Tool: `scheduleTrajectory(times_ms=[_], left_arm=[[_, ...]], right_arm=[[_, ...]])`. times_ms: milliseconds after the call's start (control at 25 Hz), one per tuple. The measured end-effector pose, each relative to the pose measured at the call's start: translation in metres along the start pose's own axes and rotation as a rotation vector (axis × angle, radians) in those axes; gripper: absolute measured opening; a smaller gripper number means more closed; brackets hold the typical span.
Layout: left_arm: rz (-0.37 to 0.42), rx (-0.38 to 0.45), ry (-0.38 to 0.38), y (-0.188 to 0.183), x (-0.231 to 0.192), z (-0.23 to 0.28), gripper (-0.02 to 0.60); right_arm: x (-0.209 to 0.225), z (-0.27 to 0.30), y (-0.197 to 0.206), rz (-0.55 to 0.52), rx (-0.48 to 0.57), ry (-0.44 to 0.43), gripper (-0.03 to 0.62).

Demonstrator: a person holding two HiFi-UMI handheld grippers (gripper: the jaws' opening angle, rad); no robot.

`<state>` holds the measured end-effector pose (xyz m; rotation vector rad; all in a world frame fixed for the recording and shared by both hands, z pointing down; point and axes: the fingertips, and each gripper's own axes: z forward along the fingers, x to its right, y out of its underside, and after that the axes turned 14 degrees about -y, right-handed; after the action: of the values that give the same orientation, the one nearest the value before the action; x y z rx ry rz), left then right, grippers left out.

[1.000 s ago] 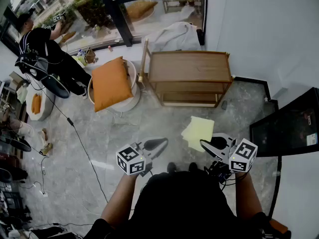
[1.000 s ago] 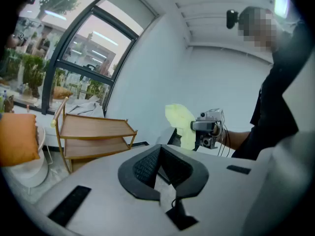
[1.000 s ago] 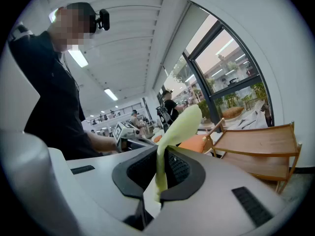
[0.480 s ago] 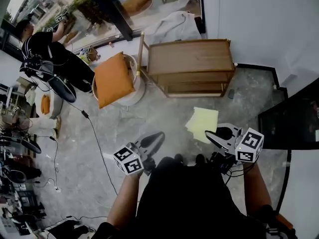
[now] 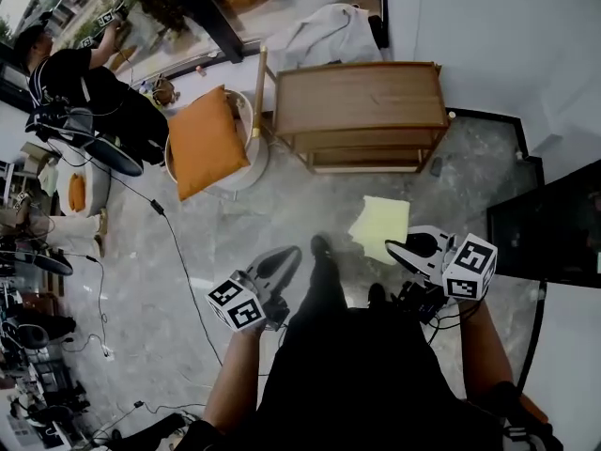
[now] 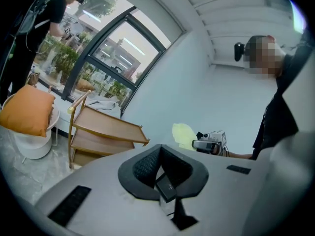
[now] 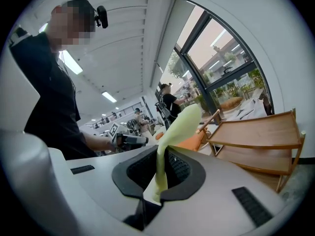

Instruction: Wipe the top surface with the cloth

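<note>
- Pale yellow cloth (image 7: 175,126) is pinched between the jaws of the right gripper (image 7: 160,173). It rises out of them as a narrow fold and flares wider at its free end.
- In the head view the same cloth (image 5: 379,225) spreads out ahead of the right gripper (image 5: 399,250). It hangs above the floor (image 5: 235,219), short of the wooden shelf unit (image 5: 362,101) and not touching it.
- The jaws of the left gripper (image 6: 161,168) are pressed together with nothing between them. In the head view the left gripper (image 5: 289,255) is held low at the person's left side, well apart from the cloth.
- Each gripper carries its black-and-white marker cube (image 5: 470,268) at the rear, close to the person's body.
- The shelf unit stands against the white wall. Its top surface (image 5: 357,94) is bare wood, and lower shelves show beneath it.
- An orange cushion (image 5: 199,141) leans on a round white stool (image 5: 252,163) just beside the shelf unit's left end.
- A black cable (image 5: 174,252) trails across the grey stone floor.
- Another person (image 5: 84,83) in dark clothes stands by the window at the far left.
</note>
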<state>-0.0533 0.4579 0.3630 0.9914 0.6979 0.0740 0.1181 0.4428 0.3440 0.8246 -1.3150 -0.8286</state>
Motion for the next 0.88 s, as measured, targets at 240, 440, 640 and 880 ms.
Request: scheduleTrajectory(times_ms=[240, 440, 640, 880], left_arm=[[0.0, 0.037, 0.062, -0.054, -0.056, 0.054, 0.009], [0.075, 0.01, 0.082, -0.103, -0.115, 0.085, 0.009], [0.16, -0.021, 0.125, -0.145, -0.164, 0.108, 0.009], [0.146, -0.045, 0.165, -0.176, -0.203, 0.149, 0.009]], right_arm=[[0.059, 0.028, -0.021, 0.019, -0.046, 0.082, 0.032], [0.111, 0.075, -0.063, 0.028, -0.073, 0.151, 0.034], [0.146, 0.118, -0.105, 0.012, -0.087, 0.219, 0.034], [0.188, 0.136, -0.122, 0.058, -0.087, 0.292, 0.034]])
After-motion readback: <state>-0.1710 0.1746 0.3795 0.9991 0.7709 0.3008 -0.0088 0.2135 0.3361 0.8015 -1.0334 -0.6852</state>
